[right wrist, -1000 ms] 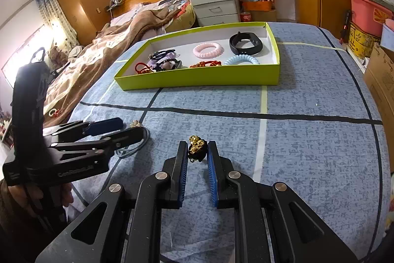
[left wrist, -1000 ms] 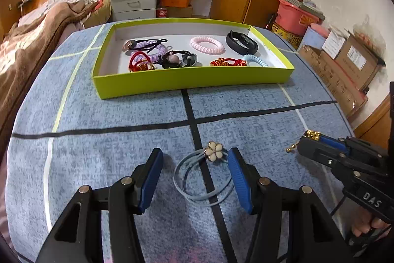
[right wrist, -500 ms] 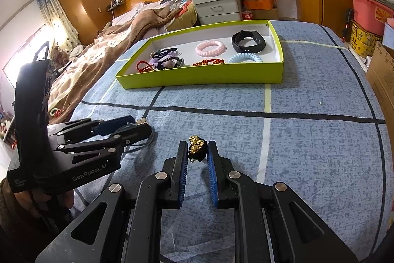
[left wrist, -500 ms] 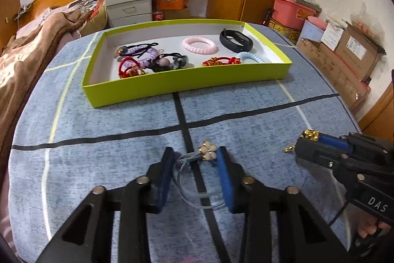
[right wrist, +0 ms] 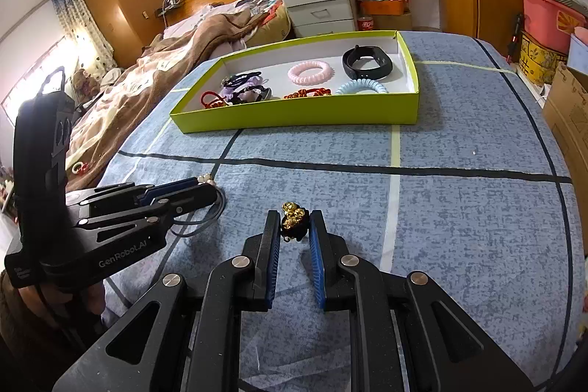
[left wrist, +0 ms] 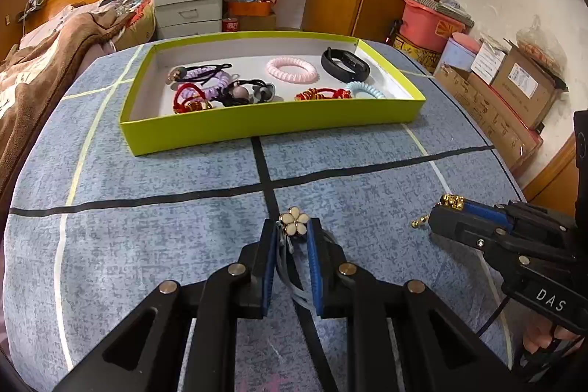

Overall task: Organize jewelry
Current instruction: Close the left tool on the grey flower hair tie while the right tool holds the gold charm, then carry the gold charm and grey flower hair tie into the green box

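A grey hair tie with a cream flower charm [left wrist: 294,222] lies on the blue tablecloth. My left gripper [left wrist: 293,234] is closing on it, and the cords are bunched between the blue pads. My right gripper [right wrist: 294,226] is shut on a small black piece with gold beads [right wrist: 290,209], just above the cloth. In the left wrist view the right gripper [left wrist: 443,212] is to the right, gold beads at its tip. The lime-green tray [left wrist: 272,123] stands farther back and holds several hair ties and bands.
Inside the tray lie a pink coil tie [left wrist: 291,69], a black band [left wrist: 344,64], a light blue coil [left wrist: 364,90] and red ties [left wrist: 319,94]. A bed [right wrist: 176,61] borders the table's left side. Cardboard boxes [left wrist: 514,87] stand at the right.
My left gripper's jaws have closed from wide apart onto the grey hair tie, squeezing its loops together. The right gripper has kept still with the gold-beaded piece.
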Action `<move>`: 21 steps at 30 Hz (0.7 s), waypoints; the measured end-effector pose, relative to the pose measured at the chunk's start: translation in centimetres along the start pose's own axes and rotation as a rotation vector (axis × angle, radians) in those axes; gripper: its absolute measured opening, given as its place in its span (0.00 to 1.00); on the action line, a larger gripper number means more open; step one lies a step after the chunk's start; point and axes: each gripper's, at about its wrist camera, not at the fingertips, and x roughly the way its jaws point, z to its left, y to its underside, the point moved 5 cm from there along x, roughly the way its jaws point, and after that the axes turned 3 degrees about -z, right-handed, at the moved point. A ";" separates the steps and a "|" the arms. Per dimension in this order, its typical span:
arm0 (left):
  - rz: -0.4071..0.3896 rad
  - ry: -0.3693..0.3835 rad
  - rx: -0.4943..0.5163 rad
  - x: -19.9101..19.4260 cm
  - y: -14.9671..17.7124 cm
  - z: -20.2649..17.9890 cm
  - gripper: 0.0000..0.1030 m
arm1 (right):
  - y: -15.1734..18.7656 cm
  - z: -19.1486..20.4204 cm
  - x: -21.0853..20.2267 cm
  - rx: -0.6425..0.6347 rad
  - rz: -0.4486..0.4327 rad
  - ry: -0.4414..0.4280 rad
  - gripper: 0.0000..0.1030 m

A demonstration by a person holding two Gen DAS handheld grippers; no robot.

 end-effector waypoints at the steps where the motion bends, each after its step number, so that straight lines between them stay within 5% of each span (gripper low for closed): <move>1: -0.001 0.003 0.000 -0.1 0.0 0.0 0.17 | 0.0 0.0 -0.1 0.000 -0.002 0.002 0.16; 21: -0.060 -0.029 -0.004 -2.5 -0.5 0.2 0.17 | -0.5 0.9 -1.4 -0.008 -0.036 0.015 0.16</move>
